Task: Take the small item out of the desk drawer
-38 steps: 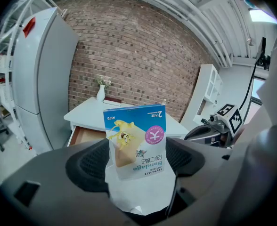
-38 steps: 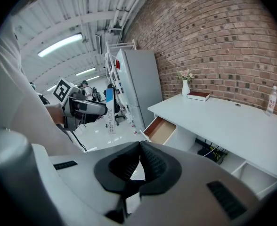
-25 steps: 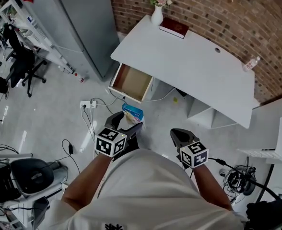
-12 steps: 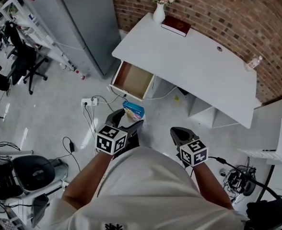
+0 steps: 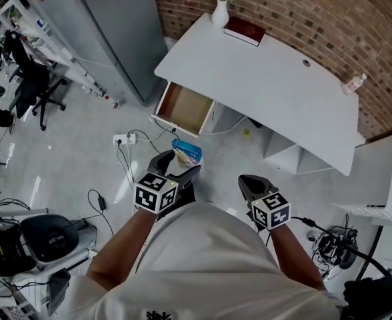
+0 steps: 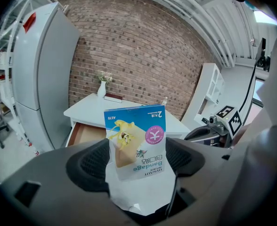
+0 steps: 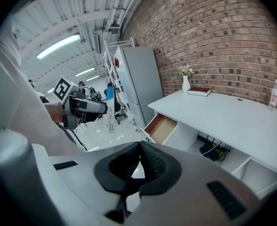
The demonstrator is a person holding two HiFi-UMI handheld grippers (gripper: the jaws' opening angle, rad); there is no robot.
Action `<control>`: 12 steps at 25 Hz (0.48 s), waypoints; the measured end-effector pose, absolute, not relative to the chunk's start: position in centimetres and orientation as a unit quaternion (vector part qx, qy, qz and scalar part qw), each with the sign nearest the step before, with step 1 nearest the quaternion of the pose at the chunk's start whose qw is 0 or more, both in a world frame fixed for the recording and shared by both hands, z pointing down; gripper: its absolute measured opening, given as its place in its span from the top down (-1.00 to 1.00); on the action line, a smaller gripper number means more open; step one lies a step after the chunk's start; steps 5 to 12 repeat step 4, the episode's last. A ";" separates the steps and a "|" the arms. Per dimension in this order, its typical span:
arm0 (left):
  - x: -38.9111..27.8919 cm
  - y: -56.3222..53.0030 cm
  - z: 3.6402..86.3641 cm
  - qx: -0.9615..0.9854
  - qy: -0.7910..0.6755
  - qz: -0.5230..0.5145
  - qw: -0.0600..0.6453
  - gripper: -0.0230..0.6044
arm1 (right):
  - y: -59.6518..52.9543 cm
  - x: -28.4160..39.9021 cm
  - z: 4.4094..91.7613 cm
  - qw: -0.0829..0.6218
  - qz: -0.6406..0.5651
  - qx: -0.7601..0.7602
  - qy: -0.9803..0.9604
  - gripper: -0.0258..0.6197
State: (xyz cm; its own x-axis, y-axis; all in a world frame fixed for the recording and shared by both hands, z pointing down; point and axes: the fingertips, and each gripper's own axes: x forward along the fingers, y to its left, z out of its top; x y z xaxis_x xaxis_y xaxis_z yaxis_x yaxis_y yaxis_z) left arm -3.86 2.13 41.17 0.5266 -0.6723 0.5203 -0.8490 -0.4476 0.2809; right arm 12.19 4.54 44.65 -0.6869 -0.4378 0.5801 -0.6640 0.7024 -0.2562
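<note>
Head view first: the left tool [image 5: 177, 171] is down low in front of the person's white shirt, and the packet [image 5: 186, 153] sticks up out of it, over the pale floor [image 5: 69, 159]; that puts the packet well clear of the drawer [image 5: 183, 109], which hangs pulled out at the end of the white desk [image 5: 269, 85], its brown bottom showing; on the desk, a vase [image 5: 220, 12] with flowers and a dark red book [image 5: 244, 31] sit just beside each other by the brick wall, a bottle [image 5: 351, 84] well apart at the other end; a power strip [image 5: 124, 139] and cables lie on the floor below the drawer; the right tool [image 5: 249, 185] is level with the left one, off to its side; from up here its jaws are hard to read.

Left gripper view now, and this is what the head view cannot give: the packet is blue and white, with a yellow picture, a pink round mark and the word "Bandage" upside down; both pads press on its lower part, so the jaws stand narrow, clamped on it; the packet stands nearly upright; the drawer shows behind its left edge.

Right gripper view: the two ribbed pads meet, jaws fully together with nothing between them; off to the side it catches the left tool holding the packet edge-on, and the drawer seen from its open front.
</note>
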 end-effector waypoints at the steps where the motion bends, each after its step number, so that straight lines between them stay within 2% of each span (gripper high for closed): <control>1: -3.9 1.9 41.3 0.834 -0.456 0.170 0.261 -0.26 | 4.4 12.1 44.7 0.247 0.230 0.309 -0.889 0.83; 12: -4.0 1.4 41.6 0.834 -0.454 0.170 0.263 -0.26 | 3.9 11.8 44.9 0.248 0.231 0.307 -0.889 0.83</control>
